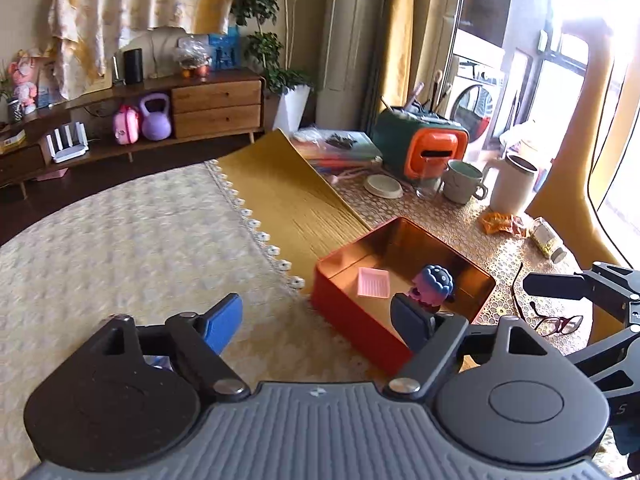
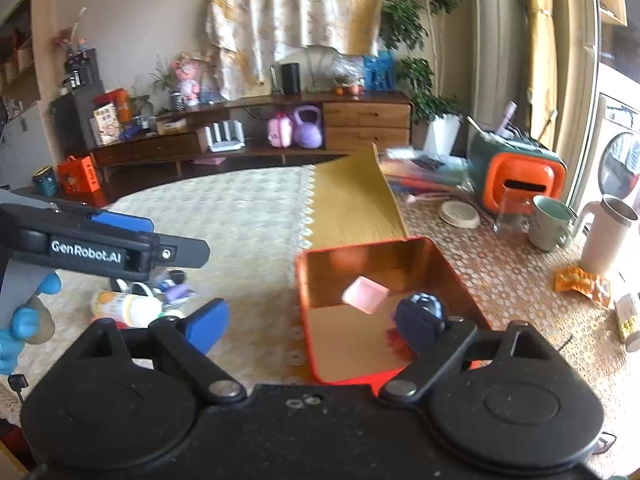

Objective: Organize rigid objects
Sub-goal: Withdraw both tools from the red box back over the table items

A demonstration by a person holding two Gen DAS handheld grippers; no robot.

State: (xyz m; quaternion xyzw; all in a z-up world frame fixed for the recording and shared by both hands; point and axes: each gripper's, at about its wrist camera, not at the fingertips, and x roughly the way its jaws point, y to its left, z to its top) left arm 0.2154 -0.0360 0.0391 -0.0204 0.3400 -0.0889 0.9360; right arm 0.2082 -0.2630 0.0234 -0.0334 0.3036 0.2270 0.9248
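Both tools were held with their jaws spread wide and nothing between them: the left gripper (image 1: 320, 320) was poised off the near corner of the red tin box (image 1: 352, 320), and the right gripper (image 2: 316, 320) was poised above the same box (image 2: 308, 300), one of its dark fingers overlapping the box interior in the right wrist view. Two sorted pieces were already seen inside the tin: a small pink ribbed tray (image 1: 374, 283) lying flat on the floor of the box, and a pink figure with a knobbly blue cap (image 1: 434, 284) near the right wall. The remaining loose items (image 2: 148, 300), among them a white bottle lying on its side, were left in a cluster on the woven cream cloth, well apart from the box and below the left tool. The chief risk was judged to be a knock against the thin, stiff rim of the tin, by which the light box could be slid across the cloth toward the table edge. A round, smooth bottle would be likely to roll or slip from hard pads if it were pinched off-centre. The glasses (image 1: 556, 320) beside the box could be snagged by a low sweep. The inner walls of the tin were glossy and coppery; the smaller pieces in the cluster were too blurred to be identified, perhaps small tubes or caps.
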